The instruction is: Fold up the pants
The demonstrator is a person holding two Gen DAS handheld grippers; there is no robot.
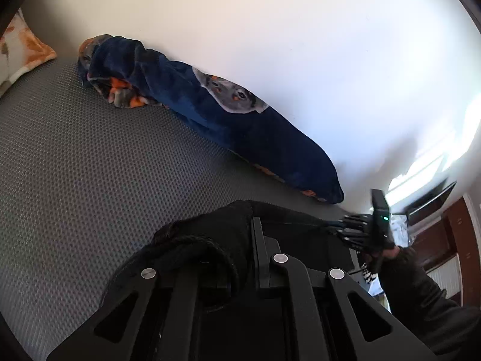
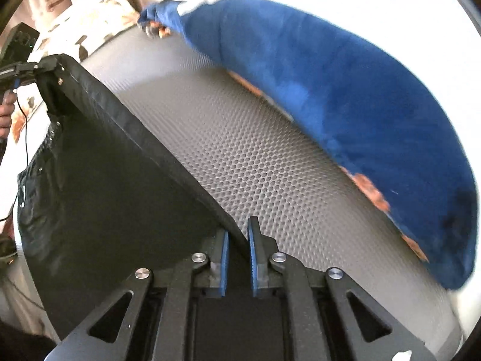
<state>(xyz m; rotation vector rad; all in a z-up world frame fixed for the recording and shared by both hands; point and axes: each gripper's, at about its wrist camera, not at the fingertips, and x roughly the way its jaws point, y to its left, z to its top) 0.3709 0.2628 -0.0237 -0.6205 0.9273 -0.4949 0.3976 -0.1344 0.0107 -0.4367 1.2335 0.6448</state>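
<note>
The black pants (image 2: 99, 165) hang stretched between my two grippers above a grey honeycomb-textured mattress (image 2: 255, 156). My right gripper (image 2: 239, 234) is shut on one end of the waistband edge, its blue pads (image 2: 252, 258) pinching the cloth. My left gripper (image 1: 237, 240) is shut on the other end; bunched black fabric (image 1: 198, 240) covers its left finger. The left gripper also shows in the right wrist view (image 2: 33, 67) at the upper left, holding the far corner. The right gripper shows in the left wrist view (image 1: 351, 228) at the right.
A rolled dark blue blanket (image 1: 210, 114) with orange and grey print lies along the white wall (image 1: 300, 45); it also shows in the right wrist view (image 2: 345, 96). A floral pillow (image 1: 21, 51) sits at the mattress head. Wooden furniture (image 1: 457, 234) stands at right.
</note>
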